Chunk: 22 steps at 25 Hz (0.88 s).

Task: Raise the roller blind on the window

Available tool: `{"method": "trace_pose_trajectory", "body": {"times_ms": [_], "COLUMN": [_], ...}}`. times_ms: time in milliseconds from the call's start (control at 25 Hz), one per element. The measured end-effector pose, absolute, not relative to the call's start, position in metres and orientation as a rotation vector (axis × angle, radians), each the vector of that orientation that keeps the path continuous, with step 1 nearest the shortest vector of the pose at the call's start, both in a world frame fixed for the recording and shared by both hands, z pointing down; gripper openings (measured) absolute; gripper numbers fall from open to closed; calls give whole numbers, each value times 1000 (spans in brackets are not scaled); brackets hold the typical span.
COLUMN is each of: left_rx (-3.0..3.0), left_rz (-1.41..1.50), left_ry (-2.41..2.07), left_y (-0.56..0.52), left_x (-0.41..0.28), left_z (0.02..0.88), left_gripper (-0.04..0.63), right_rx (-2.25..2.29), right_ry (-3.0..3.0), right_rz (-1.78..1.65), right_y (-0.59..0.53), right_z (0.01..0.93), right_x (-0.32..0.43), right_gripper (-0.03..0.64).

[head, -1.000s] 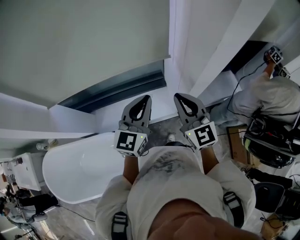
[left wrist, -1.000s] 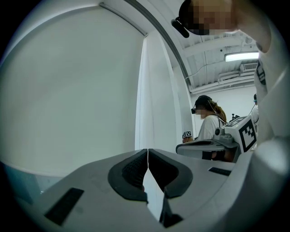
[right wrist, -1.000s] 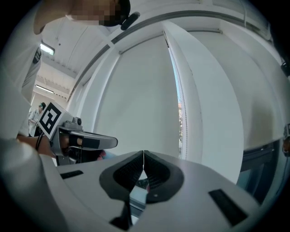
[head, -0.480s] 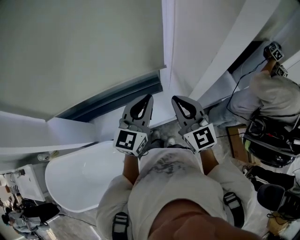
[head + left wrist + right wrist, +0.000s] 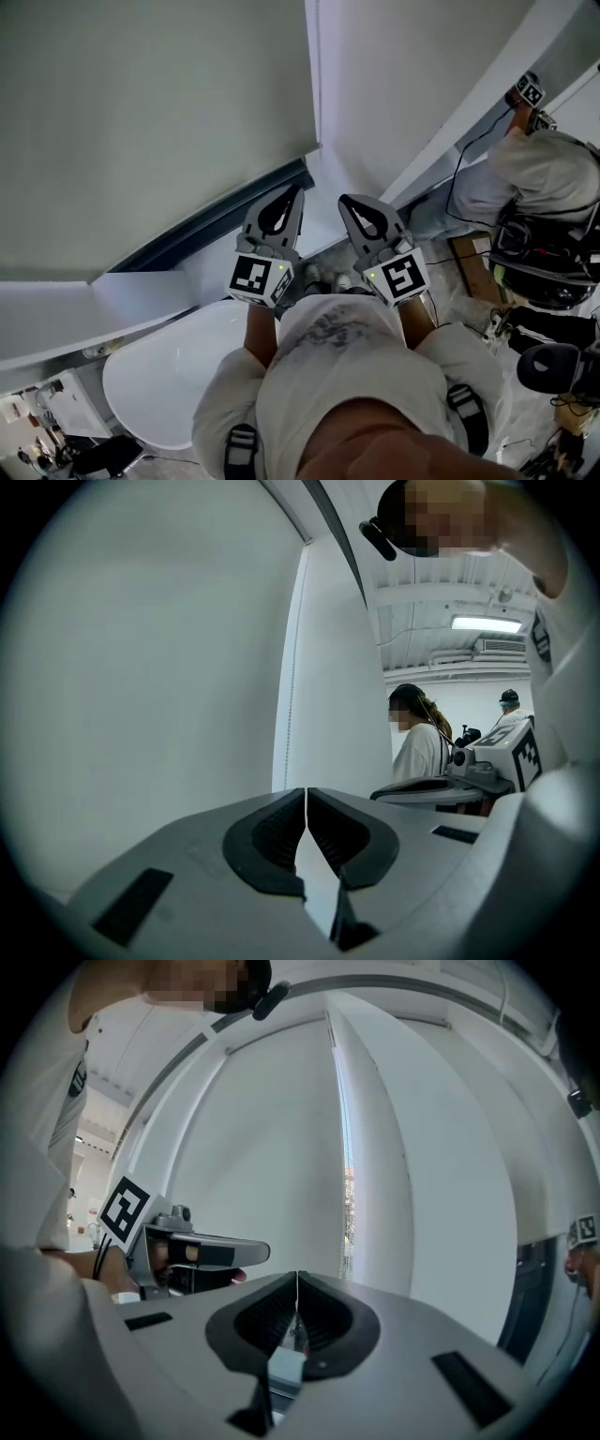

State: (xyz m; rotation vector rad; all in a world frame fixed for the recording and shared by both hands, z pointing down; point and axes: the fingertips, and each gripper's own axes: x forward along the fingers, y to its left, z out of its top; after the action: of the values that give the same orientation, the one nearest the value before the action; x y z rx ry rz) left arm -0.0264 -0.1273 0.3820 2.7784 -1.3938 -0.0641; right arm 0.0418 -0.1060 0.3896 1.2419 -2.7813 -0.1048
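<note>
A white oval tub (image 5: 178,361) stands on the grey floor (image 5: 320,251).

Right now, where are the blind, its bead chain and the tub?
blind (image 5: 159,122): head view, middle of its fabric.
chain (image 5: 292,667): left gripper view, midway along its hanging run.
tub (image 5: 178,375): head view, bare white floor inside.

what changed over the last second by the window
The right edge of the roller blind has slid left in the head view. Nothing was taken hold of or let go. The left gripper and right gripper stay side by side below it, fingers together, empty.
</note>
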Motion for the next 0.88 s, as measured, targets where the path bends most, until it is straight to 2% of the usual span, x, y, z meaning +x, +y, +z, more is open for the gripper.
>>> {"method": "trace_pose_trajectory", "body": {"times_ms": [880], "left_rx": [2889], "left_rz": [-80], "left_ry": [-1087], "left_y": [-181], "left_x": [20], "left_z": [387], "left_gripper": [13], "right_rx": [1361], "right_ry": [-2687], "right_rz": [-90], "right_y": [-134], "right_z": [396], "right_x": [52], "right_gripper": [61]}}
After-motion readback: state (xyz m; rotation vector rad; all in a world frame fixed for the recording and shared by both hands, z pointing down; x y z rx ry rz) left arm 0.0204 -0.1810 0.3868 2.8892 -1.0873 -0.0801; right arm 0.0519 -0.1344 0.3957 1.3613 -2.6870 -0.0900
